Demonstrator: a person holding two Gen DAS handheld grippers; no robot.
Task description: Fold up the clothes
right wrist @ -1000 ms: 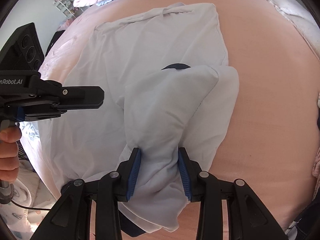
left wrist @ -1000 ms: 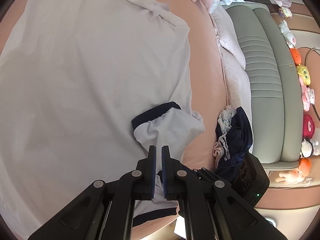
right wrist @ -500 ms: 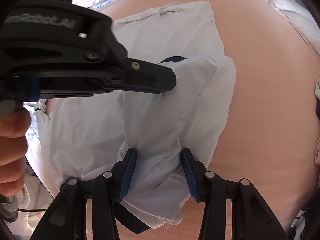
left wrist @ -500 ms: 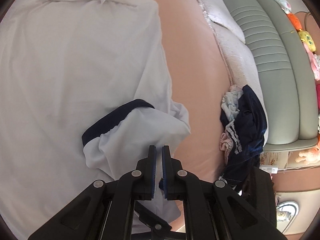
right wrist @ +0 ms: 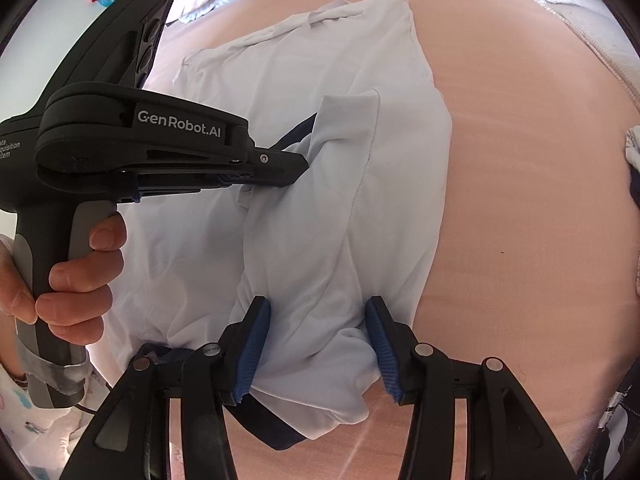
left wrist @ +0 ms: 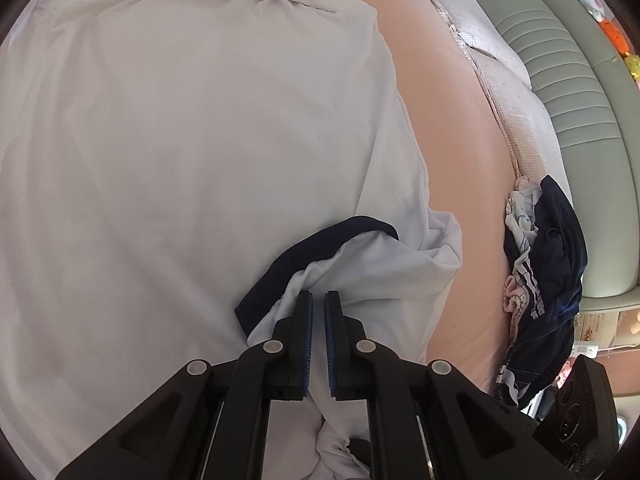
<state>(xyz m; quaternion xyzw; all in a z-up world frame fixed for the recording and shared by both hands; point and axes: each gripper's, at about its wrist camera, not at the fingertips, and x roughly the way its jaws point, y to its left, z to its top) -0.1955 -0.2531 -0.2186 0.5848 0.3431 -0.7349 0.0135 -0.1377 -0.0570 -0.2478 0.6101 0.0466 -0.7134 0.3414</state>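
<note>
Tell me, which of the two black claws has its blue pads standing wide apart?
The right gripper. Its jaws are opening, with white shirt fabric bunched loosely between them. The left gripper, by the navy sleeve cuff, is shut, pads nearly together.

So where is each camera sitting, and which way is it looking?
Left wrist: sits on the left tongs, looking steeply down at the white shirt on the pink bed; only its own shut fingers show.
Right wrist: sits on the right tongs, looking down over the folded sleeve; its opening fingers straddle cloth, and a hand shows.
Both see: the shirt, its navy cuff, the bed.
</note>
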